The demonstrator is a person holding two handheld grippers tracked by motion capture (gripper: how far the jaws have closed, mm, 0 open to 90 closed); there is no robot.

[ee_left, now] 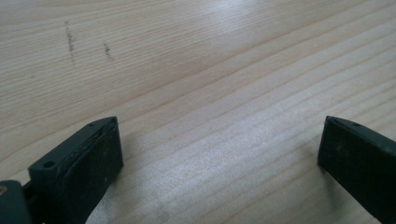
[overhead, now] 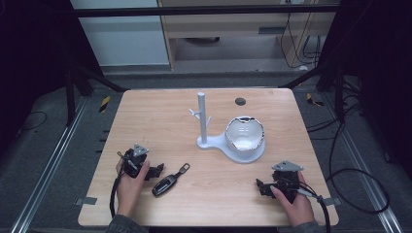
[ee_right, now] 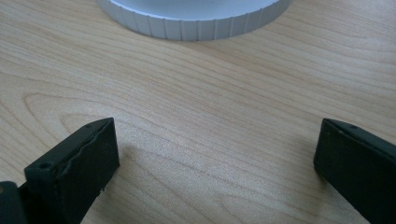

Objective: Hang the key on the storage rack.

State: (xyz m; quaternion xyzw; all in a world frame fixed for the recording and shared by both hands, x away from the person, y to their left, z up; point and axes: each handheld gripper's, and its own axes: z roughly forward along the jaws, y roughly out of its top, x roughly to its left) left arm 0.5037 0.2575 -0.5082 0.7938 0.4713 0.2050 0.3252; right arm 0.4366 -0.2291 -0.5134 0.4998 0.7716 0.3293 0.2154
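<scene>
Beside left gripper (overhead: 156, 171), key fob (overhead: 165, 184) diagonal

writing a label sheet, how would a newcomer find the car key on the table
Start at the white stand with its post and bowl, mid-table. Come toward the near edge, left of centre: the car key lies flat beside the left claw. It is the lone small, dark, loose item there.

Bare wood lies open along the table's (overhead: 145, 116) left edge, its far corners and the middle of the near edge. A white stand (overhead: 202, 121) with a bowl (overhead: 244, 133) blocks the centre-right. A black key fob (overhead: 167, 182) lies near the near-left corner.
</scene>
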